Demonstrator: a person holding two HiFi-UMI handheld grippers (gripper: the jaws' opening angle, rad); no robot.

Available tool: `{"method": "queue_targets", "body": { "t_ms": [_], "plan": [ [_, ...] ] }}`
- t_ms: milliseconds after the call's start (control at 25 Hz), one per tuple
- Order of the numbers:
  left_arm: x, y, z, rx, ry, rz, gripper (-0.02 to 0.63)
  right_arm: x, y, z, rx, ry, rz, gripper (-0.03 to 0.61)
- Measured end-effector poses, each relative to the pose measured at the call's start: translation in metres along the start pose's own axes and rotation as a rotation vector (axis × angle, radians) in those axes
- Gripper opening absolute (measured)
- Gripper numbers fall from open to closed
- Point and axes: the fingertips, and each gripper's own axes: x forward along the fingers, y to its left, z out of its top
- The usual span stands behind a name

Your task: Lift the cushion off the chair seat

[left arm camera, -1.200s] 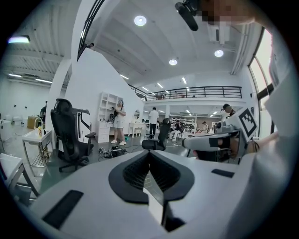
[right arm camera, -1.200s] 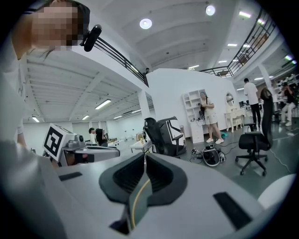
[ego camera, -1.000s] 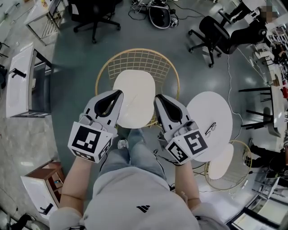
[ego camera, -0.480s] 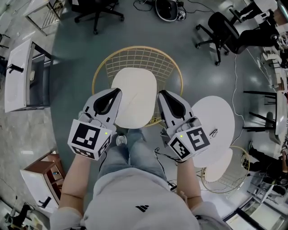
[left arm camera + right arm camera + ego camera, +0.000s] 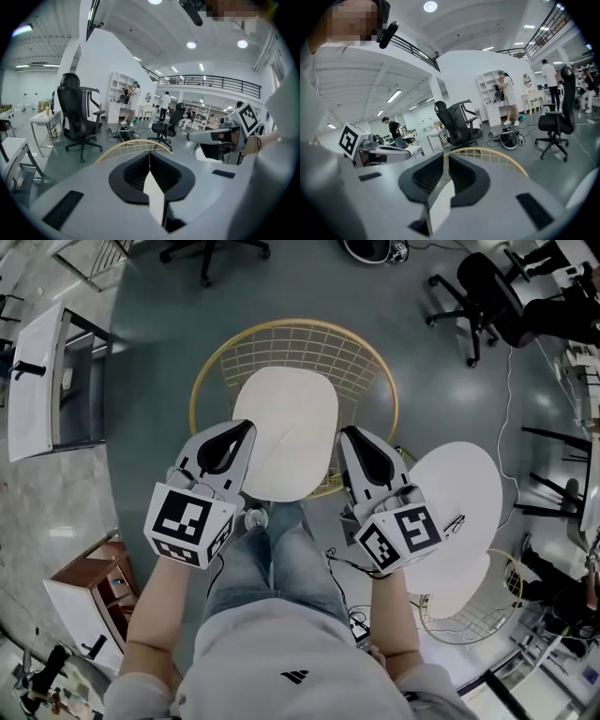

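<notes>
A cream cushion (image 5: 286,432) lies over the seat of a gold wire chair (image 5: 292,345), straight below me. My left gripper (image 5: 246,430) is shut on the cushion's left edge. That edge shows as a cream wedge (image 5: 154,199) between the closed jaws of the left gripper (image 5: 150,157). My right gripper (image 5: 345,434) pinches the right edge. Its jaws have just been opening a little, and the cushion edge (image 5: 440,204) still sits in the narrow slit of the right gripper (image 5: 446,161). The chair rim (image 5: 497,153) curves beyond.
A round white table (image 5: 459,488) stands at the right, with a second wire chair (image 5: 459,601) below it. Black office chairs (image 5: 478,287) stand at the far right, a white desk (image 5: 42,381) at the left and a wooden box (image 5: 89,592) at the lower left. My legs (image 5: 272,559) are close to the chair's front.
Both grippers have come down with the cushion between them, and the cushion now sits lower against the chair seat. The chair fills more of the view.
</notes>
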Motion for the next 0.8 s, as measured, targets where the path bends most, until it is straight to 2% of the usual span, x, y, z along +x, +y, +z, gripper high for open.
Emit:
{"method": "queue_targets", "body": {
  "t_ms": [480, 800],
  "plan": [
    [0.036, 0.016, -0.057, -0.053, 0.092, 0.002, 0.014, 0.026, -0.030, -0.064, 0.067, 0.094, -0.029, 0.029],
    [0.055, 0.022, -0.092, -0.061, 0.139, 0.001, 0.014, 0.040, -0.042, -0.104, 0.107, 0.139, -0.033, 0.029]
  ]
}}
